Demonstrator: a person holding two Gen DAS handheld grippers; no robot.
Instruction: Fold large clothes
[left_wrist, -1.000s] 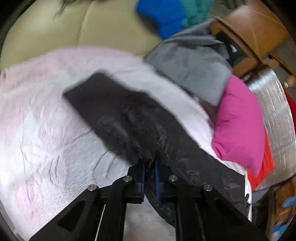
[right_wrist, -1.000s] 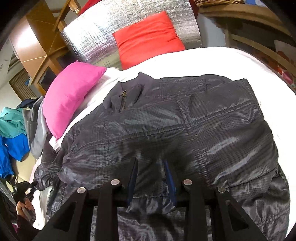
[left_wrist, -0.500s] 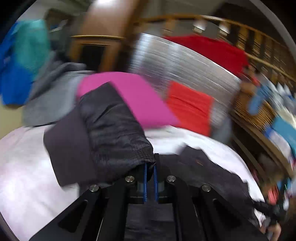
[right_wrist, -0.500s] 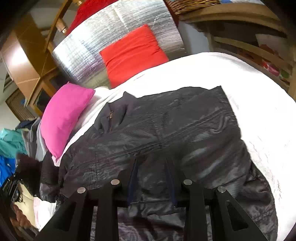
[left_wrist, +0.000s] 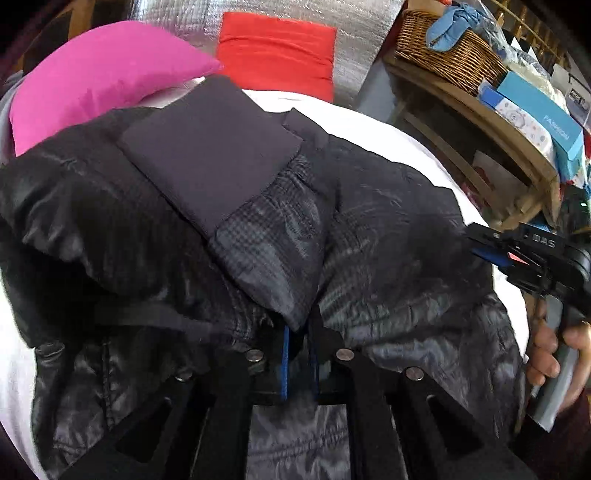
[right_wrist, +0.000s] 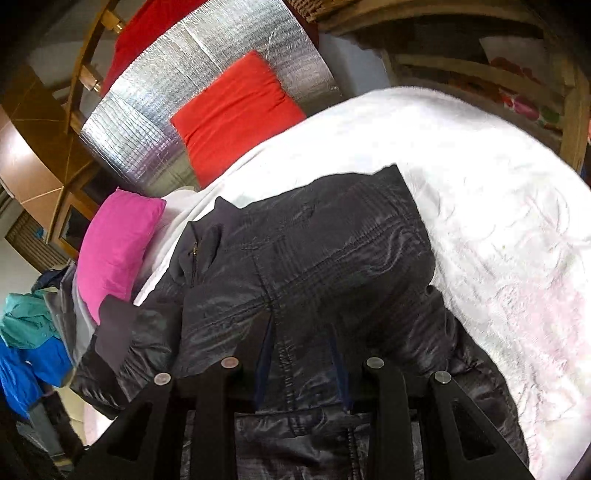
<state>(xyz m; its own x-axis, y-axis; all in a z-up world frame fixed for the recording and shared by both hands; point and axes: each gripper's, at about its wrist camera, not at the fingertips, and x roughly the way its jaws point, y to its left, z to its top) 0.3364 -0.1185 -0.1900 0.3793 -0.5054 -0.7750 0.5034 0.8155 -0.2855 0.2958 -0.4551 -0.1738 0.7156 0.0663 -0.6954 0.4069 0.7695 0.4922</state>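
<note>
A dark, shiny padded jacket (right_wrist: 332, 258) lies spread on the white bed cover (right_wrist: 480, 184), collar towards the pillows. One sleeve (left_wrist: 258, 240) is folded across the jacket's body (left_wrist: 388, 240), its flat dark cuff (left_wrist: 210, 158) at the far end. My left gripper (left_wrist: 299, 332) pinches the near end of that sleeve; its jaws are opening, with the fabric still between the blue pads. My right gripper (right_wrist: 301, 343) is shut on a fold of the jacket's lower edge. It also shows in the left wrist view, the right gripper (left_wrist: 480, 245) at the jacket's right side, held by a hand (left_wrist: 546, 354).
A pink pillow (left_wrist: 92, 81) and a red pillow (left_wrist: 277, 48) lean on a silver foil panel (right_wrist: 207, 92) at the head of the bed. Wooden shelves with a wicker basket (left_wrist: 443, 55) and boxes stand right. A heap of blue, teal and grey clothes (right_wrist: 26, 332) lies left.
My left gripper has swung the sleeve from the bed's left side over onto the jacket's body, rolling as it went. The right gripper has shifted slightly, keeping its hold.
</note>
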